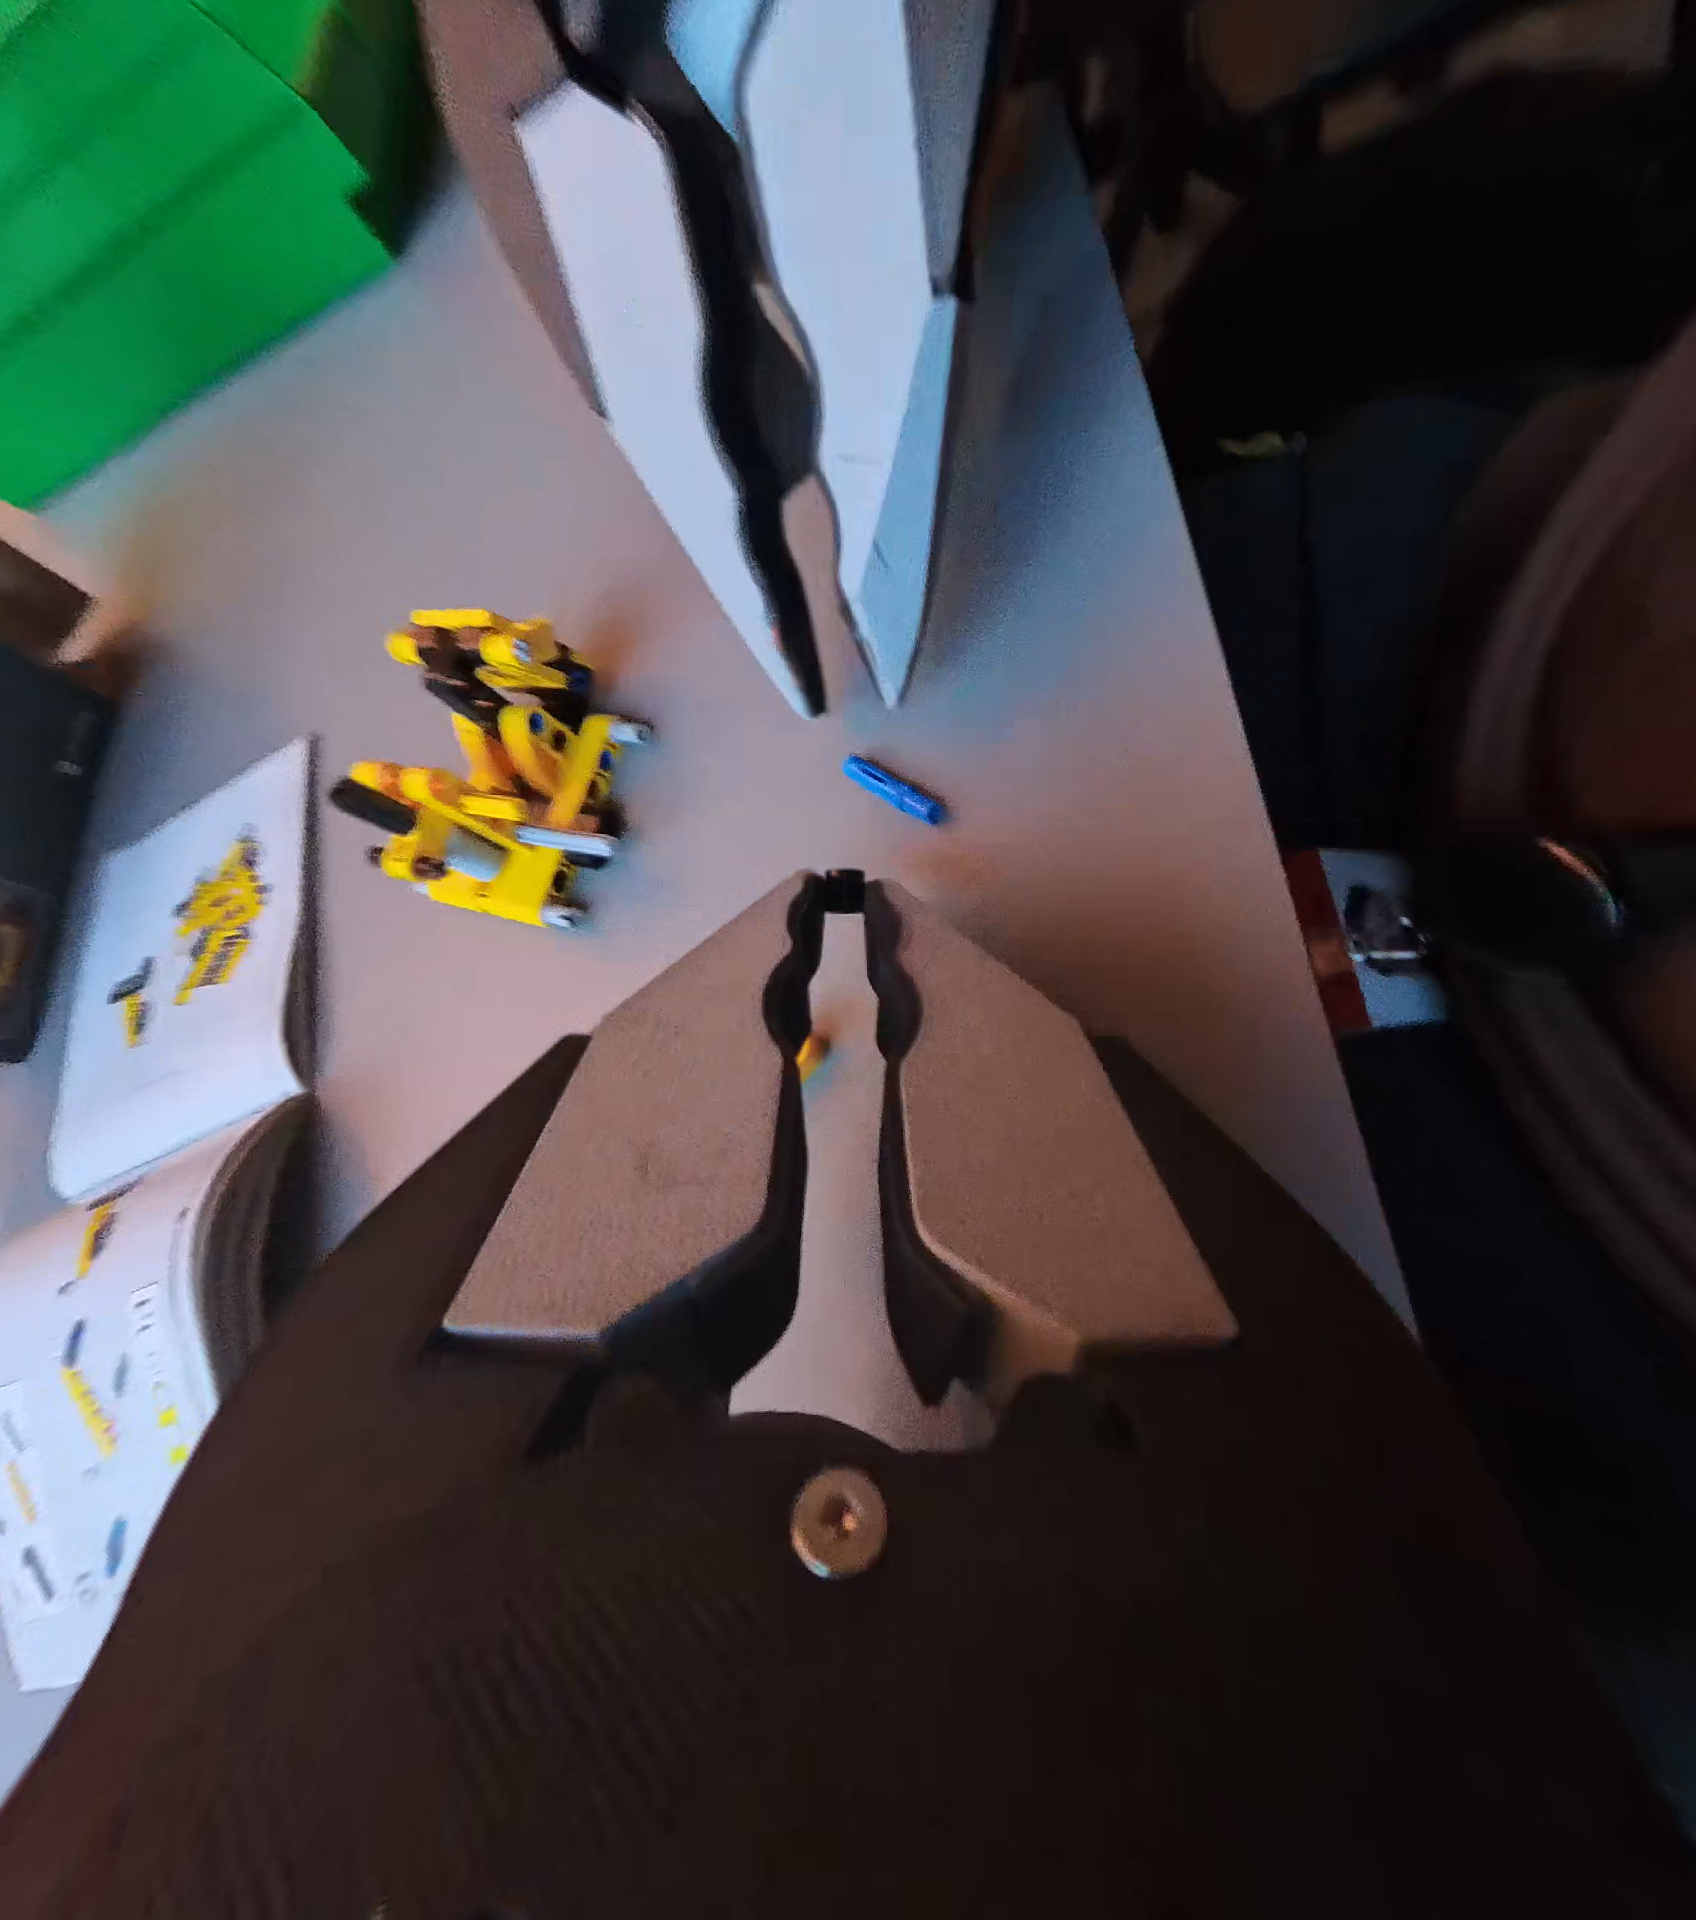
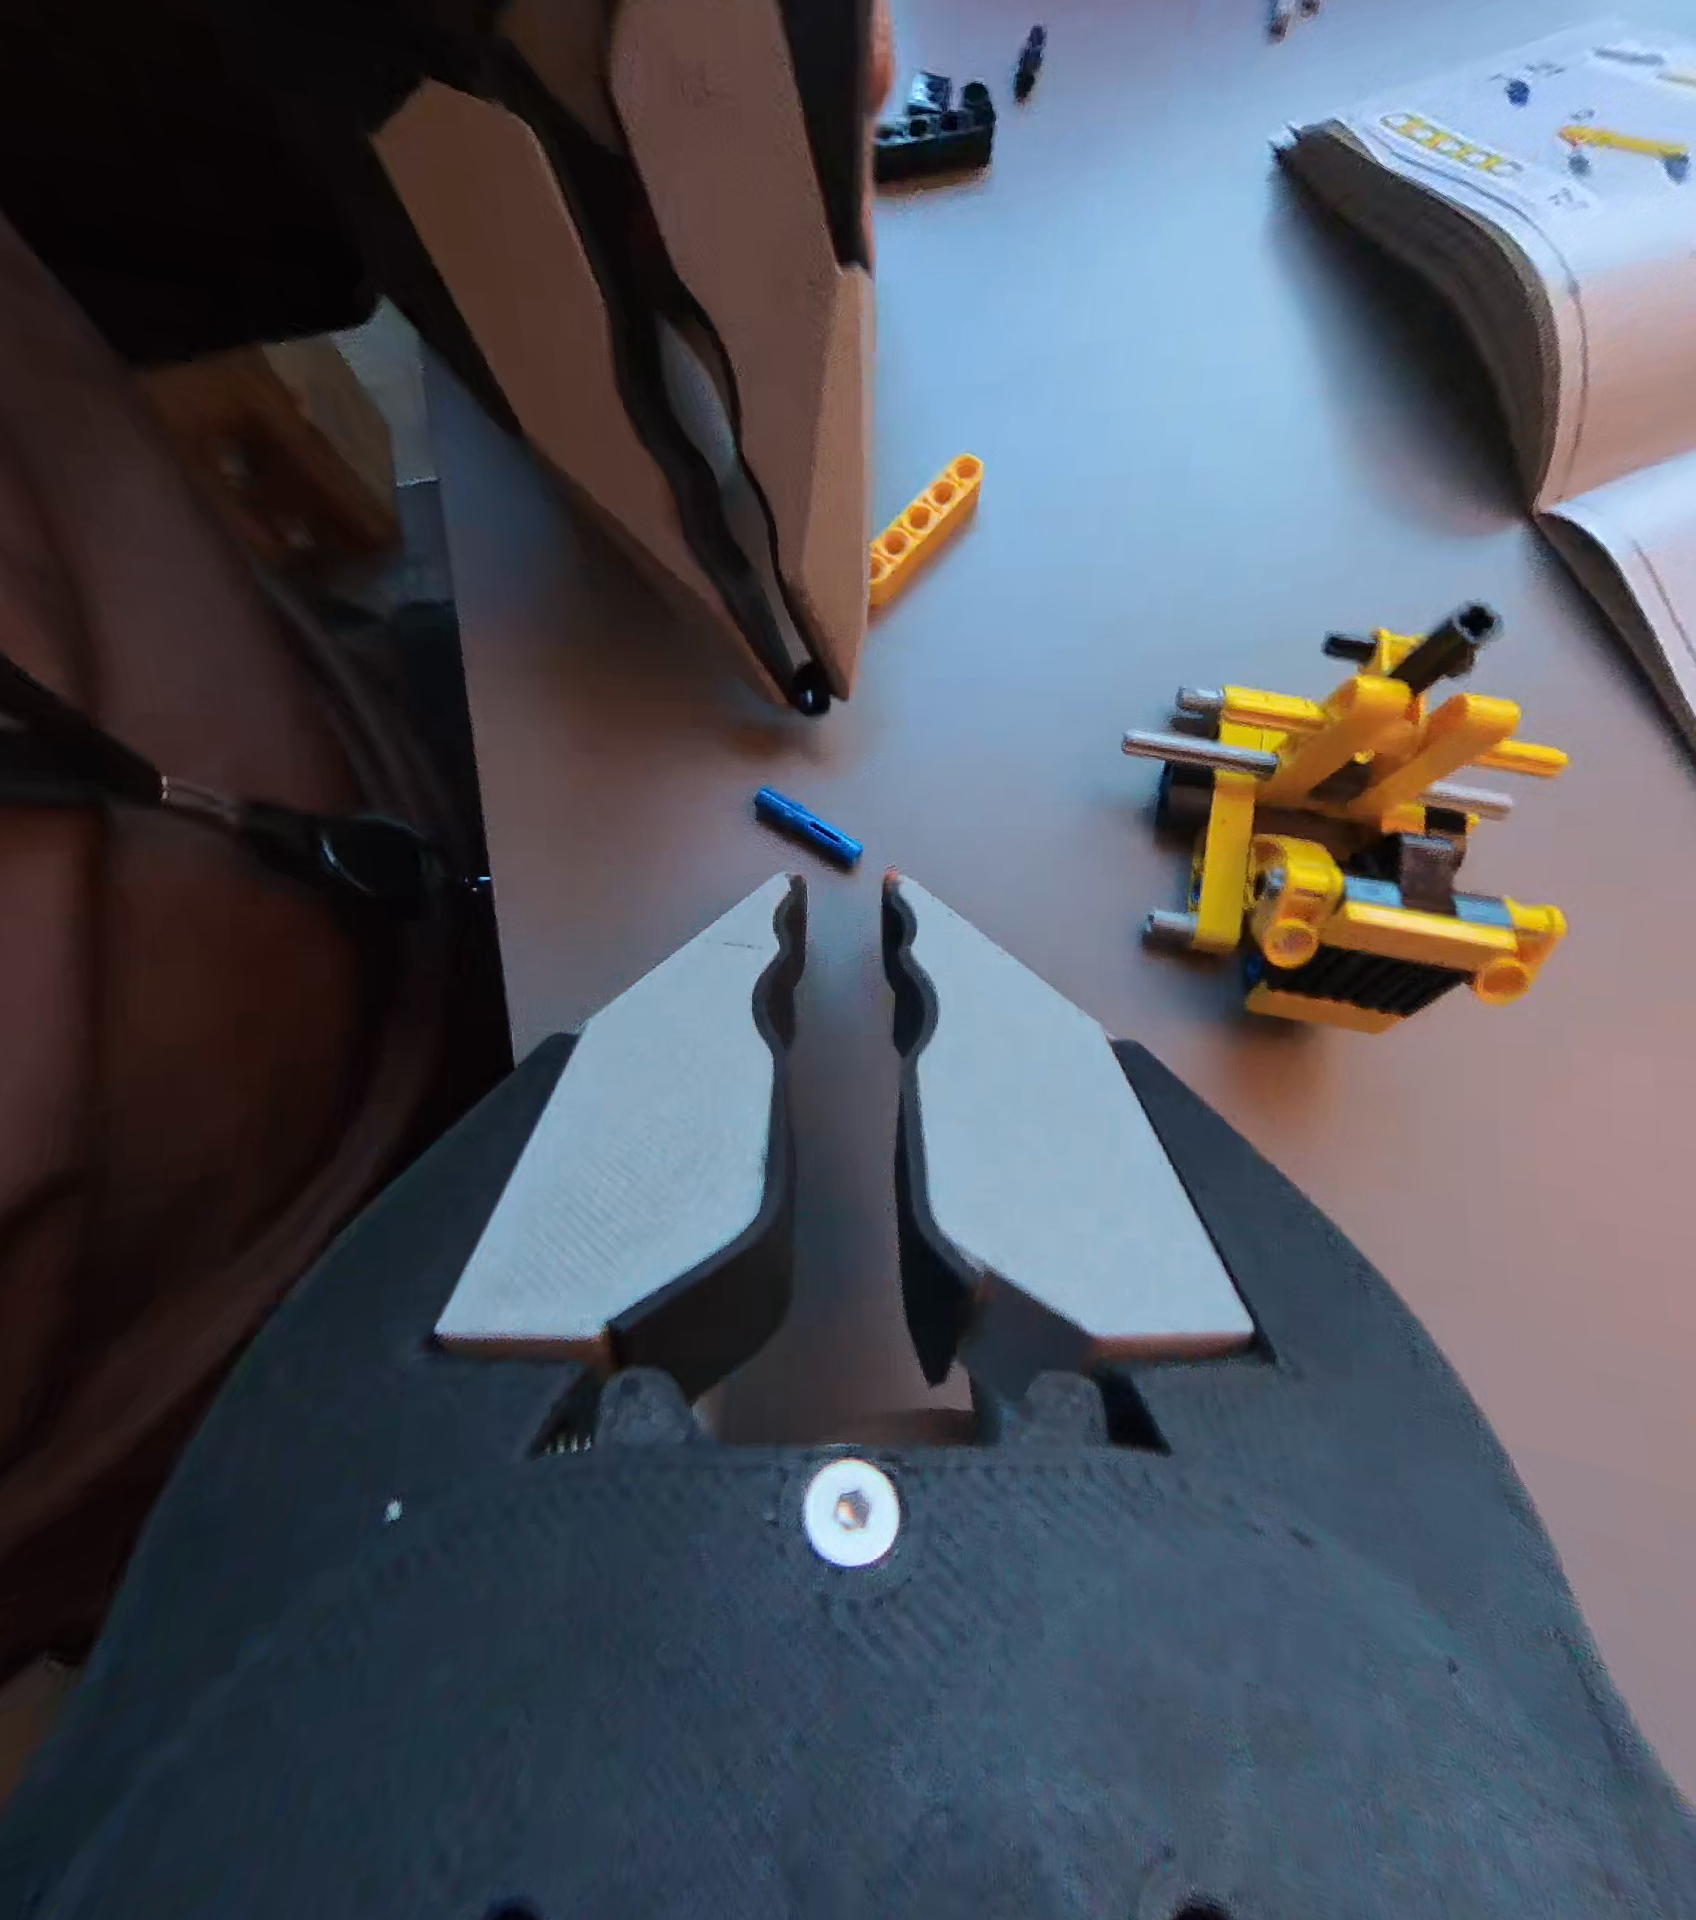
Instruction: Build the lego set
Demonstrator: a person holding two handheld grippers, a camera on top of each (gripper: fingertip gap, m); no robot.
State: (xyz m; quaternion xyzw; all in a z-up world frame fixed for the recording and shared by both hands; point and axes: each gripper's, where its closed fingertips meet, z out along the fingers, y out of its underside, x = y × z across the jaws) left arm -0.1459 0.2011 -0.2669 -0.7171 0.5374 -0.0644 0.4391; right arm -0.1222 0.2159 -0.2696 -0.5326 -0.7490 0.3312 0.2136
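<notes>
With a small black piece [image 1: 842,891] pinched in our left gripper [image 1: 842,896], we judge our empty, parted right gripper [image 2: 844,883] should next grasp the blue pin [image 2: 808,826].

The left gripper [image 2: 813,691] hides part of a yellow beam [image 2: 927,525]. The instruction booklet [image 2: 1654,312] runs past the frame's right edge, its small drawings illegible.

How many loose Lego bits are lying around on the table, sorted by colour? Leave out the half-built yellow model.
Blue: 1, the small blue plastic pin
Yellow: 1, the long yellow plastic beam with holes
Black: 2, the chunky black plastic piece and the thin black plastic pin
Total: 4 clearly seen, plus the tiny black plastic peg pinched in the left gripper.
</notes>
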